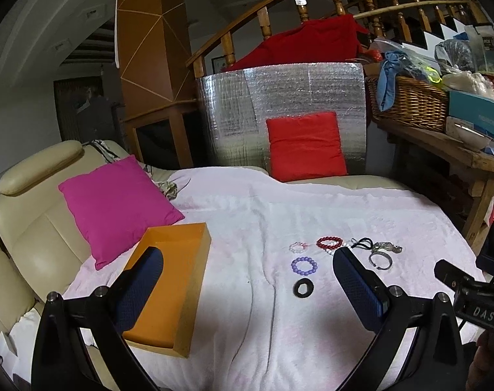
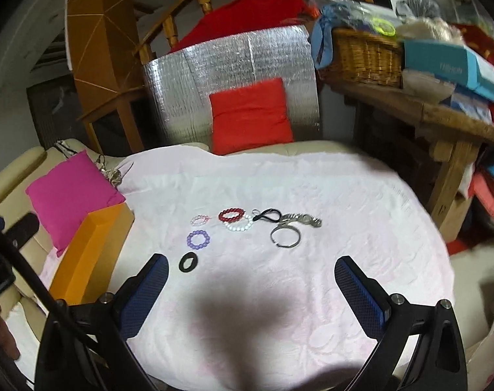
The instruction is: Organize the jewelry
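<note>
Both tongs, left [image 1: 247, 282] and right [image 2: 251, 275], spread wide and empty above the white blanket [image 2: 344, 195]; every piece, black ring [image 2: 188, 262] to silver bangle [image 2: 285, 237], lies loose at frame centre, orange box [image 1: 168, 286] lower left apparently empty: sorting not begun.

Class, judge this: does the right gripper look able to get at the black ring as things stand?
Probably yes: the right gripper is open, and the black ring lies uncovered on the blanket, apart from the other pieces.
</note>
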Tool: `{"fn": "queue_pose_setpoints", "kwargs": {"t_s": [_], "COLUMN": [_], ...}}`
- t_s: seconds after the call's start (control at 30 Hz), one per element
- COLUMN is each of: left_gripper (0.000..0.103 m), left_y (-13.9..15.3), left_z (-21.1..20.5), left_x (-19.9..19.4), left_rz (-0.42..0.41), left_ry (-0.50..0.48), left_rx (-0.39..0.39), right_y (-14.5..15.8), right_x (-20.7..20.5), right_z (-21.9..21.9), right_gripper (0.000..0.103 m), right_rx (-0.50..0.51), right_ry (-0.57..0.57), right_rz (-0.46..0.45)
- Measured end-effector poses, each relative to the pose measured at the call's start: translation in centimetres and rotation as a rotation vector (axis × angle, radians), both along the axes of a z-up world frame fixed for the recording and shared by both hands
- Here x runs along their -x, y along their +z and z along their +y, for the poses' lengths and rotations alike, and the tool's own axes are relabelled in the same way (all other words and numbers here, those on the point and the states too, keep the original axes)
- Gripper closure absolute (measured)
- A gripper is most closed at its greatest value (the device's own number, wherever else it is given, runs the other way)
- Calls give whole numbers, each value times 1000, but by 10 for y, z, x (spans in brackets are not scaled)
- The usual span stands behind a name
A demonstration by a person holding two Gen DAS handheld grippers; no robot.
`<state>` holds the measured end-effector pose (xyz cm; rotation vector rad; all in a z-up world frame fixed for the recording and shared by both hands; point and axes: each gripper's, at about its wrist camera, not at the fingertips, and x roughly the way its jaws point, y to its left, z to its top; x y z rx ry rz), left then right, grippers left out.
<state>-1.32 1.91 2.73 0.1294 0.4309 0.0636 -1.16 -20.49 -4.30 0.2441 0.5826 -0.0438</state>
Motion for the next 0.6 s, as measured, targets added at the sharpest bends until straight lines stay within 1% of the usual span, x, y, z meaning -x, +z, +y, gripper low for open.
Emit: {"fn": "queue_pose_setpoints", "kwargs": {"t_s": [0.07, 0.1, 0.2, 0.27, 0.37, 0.4, 0.47, 0.5, 0.6], "left_gripper": [0, 0, 0, 0, 0, 0, 0, 0, 0], "left_y": [-2, -3, -7, -8, -13, -14, -17, -20, -25], "left_z": [2, 4, 7, 7, 7, 6, 7, 9, 9], "left_x": [-2, -4, -13, -17, -26, -26, -32, -37, -46], "left_rz": [-8, -8, 4, 5, 13, 11, 13, 14, 20], "left_ry": [9, 14, 17, 17, 12, 11, 7, 6, 1], "left_rx": [-11, -7, -4, -13, -5, -15, -11, 14, 21], "right_y": [-1, 0, 2, 3, 3, 2, 1, 0, -3], "right_x": [-3, -4, -11, -15, -23, -26, -32, -35, -42], "right_z": [1, 2, 8, 9, 10, 10, 9, 9, 9], "right_gripper": [0, 0, 0, 0, 0, 0, 0, 0, 0], "right_rx": [-27, -24, 35, 50, 70, 75, 72, 71, 73], "right_ry": [-3, -4, -13, -12, -20, -20, -17, -19, -21], "right_rz": [-7, -11, -18, -22, -28, -23, -14, -11, -7]}}
